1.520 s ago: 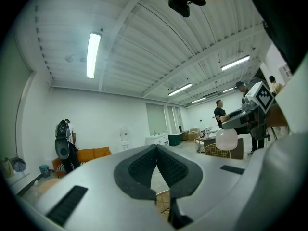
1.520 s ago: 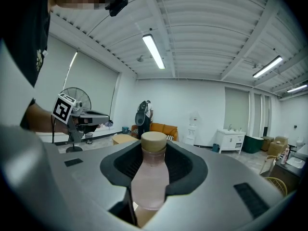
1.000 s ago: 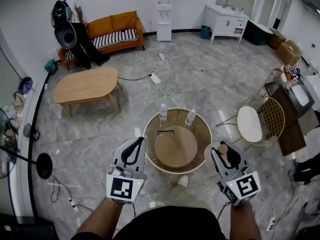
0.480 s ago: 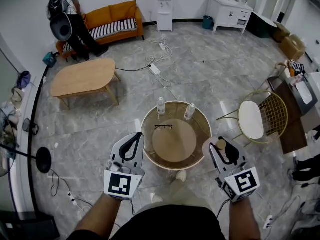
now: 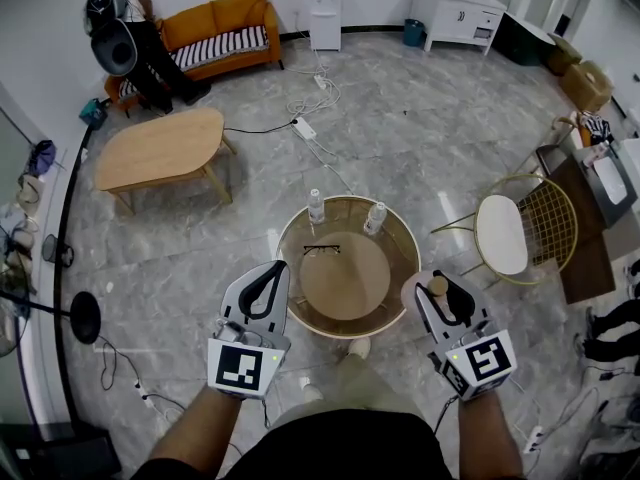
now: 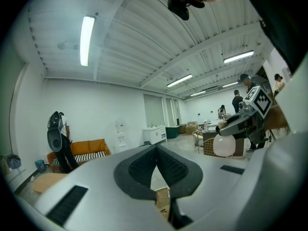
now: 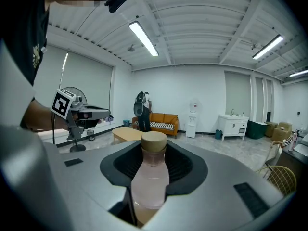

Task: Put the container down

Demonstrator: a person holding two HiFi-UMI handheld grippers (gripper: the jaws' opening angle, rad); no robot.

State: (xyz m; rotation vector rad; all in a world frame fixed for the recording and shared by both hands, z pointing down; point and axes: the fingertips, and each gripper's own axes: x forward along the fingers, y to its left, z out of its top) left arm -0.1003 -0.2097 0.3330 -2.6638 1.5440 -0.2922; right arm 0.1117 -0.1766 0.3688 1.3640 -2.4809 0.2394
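My right gripper is shut on a pale pink container with a tan wooden cap, held upright just off the right rim of the round glass-topped table. In the right gripper view the container stands between the dark pads with its cap at the top. My left gripper is shut and holds nothing, near the table's left rim. In the left gripper view its pads meet at the tip, and the right gripper with the container shows far right.
On the table stand two clear water bottles at the far side and a pair of glasses. A gold wire chair is to the right. A wooden coffee table, an orange sofa and floor cables lie beyond.
The view has shifted slightly: the round table sits a little nearer and to the left. Both grippers keep their pose, the right one still holding the container.
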